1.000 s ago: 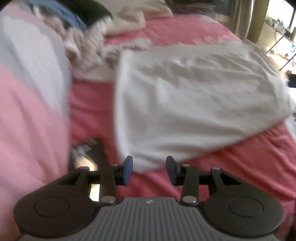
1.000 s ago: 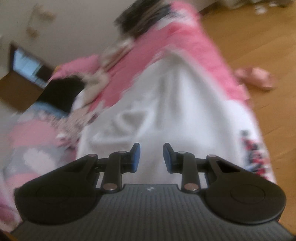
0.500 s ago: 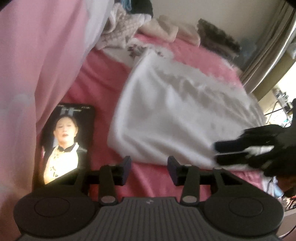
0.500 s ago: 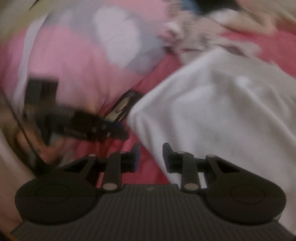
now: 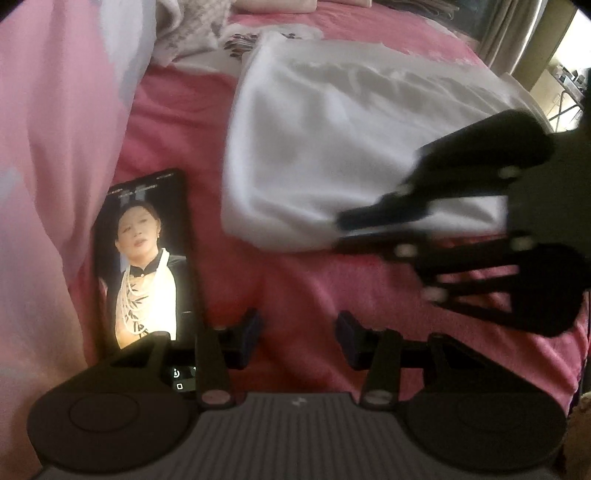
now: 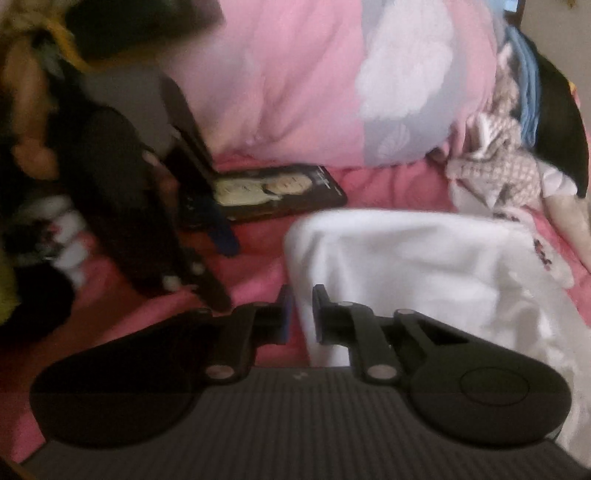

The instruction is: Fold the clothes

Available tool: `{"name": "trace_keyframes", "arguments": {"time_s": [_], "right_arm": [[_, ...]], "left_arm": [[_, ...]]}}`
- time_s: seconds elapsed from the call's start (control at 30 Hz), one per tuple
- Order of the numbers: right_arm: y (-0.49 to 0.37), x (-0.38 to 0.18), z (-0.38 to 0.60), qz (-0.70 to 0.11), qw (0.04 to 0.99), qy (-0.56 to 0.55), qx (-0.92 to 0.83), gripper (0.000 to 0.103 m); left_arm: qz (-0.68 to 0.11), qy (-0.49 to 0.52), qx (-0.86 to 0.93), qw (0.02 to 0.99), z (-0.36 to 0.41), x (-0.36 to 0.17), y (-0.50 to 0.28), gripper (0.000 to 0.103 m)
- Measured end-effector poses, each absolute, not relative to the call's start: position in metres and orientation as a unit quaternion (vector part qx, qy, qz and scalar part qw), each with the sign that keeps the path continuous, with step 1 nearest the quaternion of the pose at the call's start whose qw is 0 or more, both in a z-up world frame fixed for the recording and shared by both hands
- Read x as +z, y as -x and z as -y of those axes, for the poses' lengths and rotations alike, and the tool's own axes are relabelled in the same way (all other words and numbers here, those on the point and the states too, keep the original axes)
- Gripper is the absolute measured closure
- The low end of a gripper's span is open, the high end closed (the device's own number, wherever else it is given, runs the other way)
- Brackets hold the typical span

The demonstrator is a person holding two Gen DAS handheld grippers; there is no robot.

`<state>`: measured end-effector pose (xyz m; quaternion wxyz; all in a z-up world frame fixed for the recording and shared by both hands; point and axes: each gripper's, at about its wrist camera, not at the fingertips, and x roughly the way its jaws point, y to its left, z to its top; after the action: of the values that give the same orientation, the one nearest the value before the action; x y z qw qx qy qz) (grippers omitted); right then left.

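Observation:
A white garment [image 5: 332,147] lies spread on the pink bedsheet [image 5: 295,288]. In the left wrist view my right gripper [image 5: 343,229] reaches in from the right at the garment's near edge, one finger above the cloth and one below. In the right wrist view its jaws [image 6: 303,308] are closing, with the white garment's [image 6: 406,266] edge filling the narrow gap. My left gripper [image 5: 299,332] hovers over bare sheet just short of the garment's near corner. Its jaws are opening with nothing between them. It shows blurred at the left [image 6: 218,266] in the right wrist view.
A phone [image 5: 147,266] with a lit screen lies on the sheet beside the left gripper, also seen as the phone [image 6: 280,192] from the right wrist. A pink and grey duvet [image 6: 332,85] bulges behind it. Several loose clothes [image 6: 509,173] are piled at the back. A curtain [image 5: 517,33] hangs beyond the bed.
The right gripper swung across the bed, rolled over, reached the garment's near edge and narrowed its jaws onto the cloth. The left gripper sank a little and its jaws widened slightly.

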<state>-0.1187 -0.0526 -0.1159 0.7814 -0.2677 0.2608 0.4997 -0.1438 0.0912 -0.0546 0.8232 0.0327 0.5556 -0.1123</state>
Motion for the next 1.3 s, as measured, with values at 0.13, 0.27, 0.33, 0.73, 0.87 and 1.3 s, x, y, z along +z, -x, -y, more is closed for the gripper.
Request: {"name": "trace_keyframes", "arguments": {"time_s": [0.13, 0.27, 0.33, 0.73, 0.87, 1.3], "right_arm": [[0.123, -0.120, 0.042, -0.248, 0.770, 0.263, 0.526, 0.097], [0.121, -0.107, 0.040, -0.222, 0.780, 0.254, 0.528, 0.098], [0.119, -0.105, 0.039, -0.211, 0.782, 0.261, 0.526, 0.097], [0.117, -0.123, 0.001, -0.216, 0.775, 0.312, 0.506, 0.088], [0.118, -0.125, -0.008, -0.210, 0.780, 0.327, 0.490, 0.088], [0.086, -0.115, -0.003, -0.306, 0.785, 0.162, 0.514, 0.083]], "left_arm": [[-0.552, -0.046, -0.120, 0.824, -0.092, -0.054, 0.148, 0.055], [-0.550, -0.061, -0.125, 0.823, -0.090, -0.053, 0.150, 0.054], [-0.549, -0.069, -0.130, 0.823, -0.089, -0.054, 0.152, 0.053], [-0.527, -0.180, -0.183, 0.810, -0.067, -0.056, 0.175, 0.047], [-0.523, -0.196, -0.197, 0.806, -0.060, -0.059, 0.181, 0.045], [-0.517, -0.208, -0.203, 0.805, -0.057, -0.062, 0.185, 0.043]]}}
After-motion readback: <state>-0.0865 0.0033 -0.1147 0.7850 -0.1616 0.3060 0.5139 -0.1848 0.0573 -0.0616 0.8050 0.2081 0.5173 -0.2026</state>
